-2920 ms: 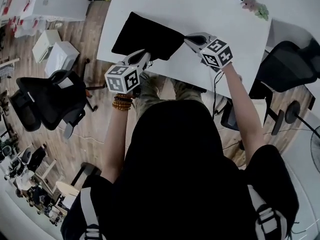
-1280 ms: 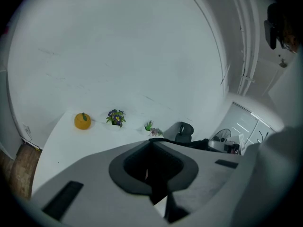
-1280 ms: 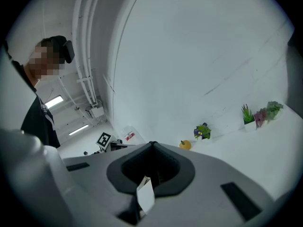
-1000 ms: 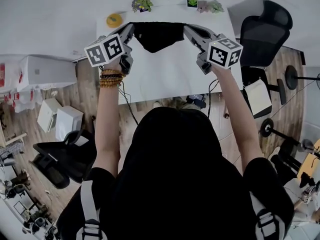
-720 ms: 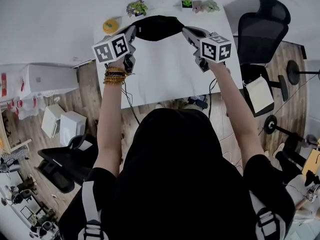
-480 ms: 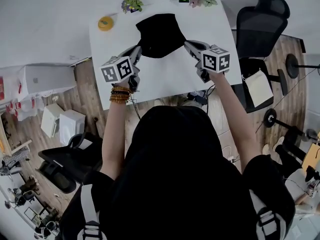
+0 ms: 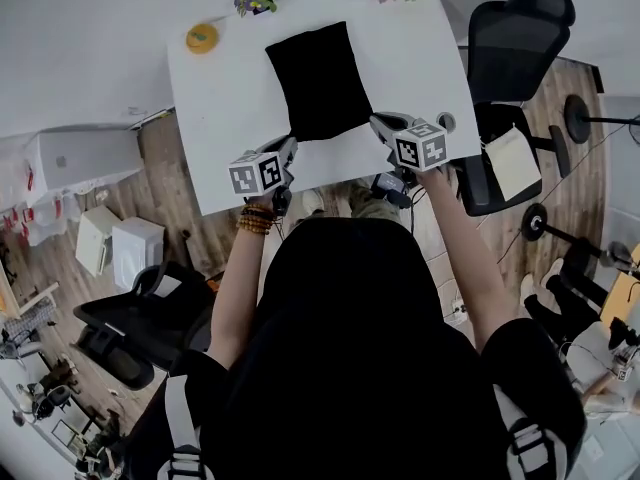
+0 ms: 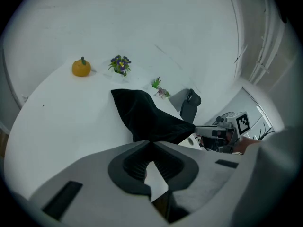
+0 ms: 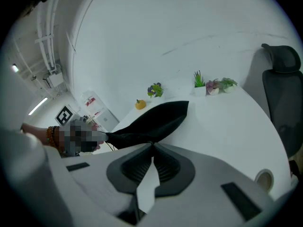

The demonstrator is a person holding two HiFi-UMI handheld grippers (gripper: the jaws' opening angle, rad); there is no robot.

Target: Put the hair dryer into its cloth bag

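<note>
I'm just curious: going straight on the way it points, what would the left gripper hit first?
The black cloth bag: the left gripper is shut on its corner, and the rest lies straight ahead on the table.

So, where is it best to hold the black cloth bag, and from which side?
Probably by its two near corners, coming from the near edge of the table: the bag lies spread out there. The left gripper and right gripper are shut on those corners.

The cloth bag, hanging bunched a second ago, now lies spread flat on the worktop. The left tongs and right tongs have sunk with its near corners.
</note>
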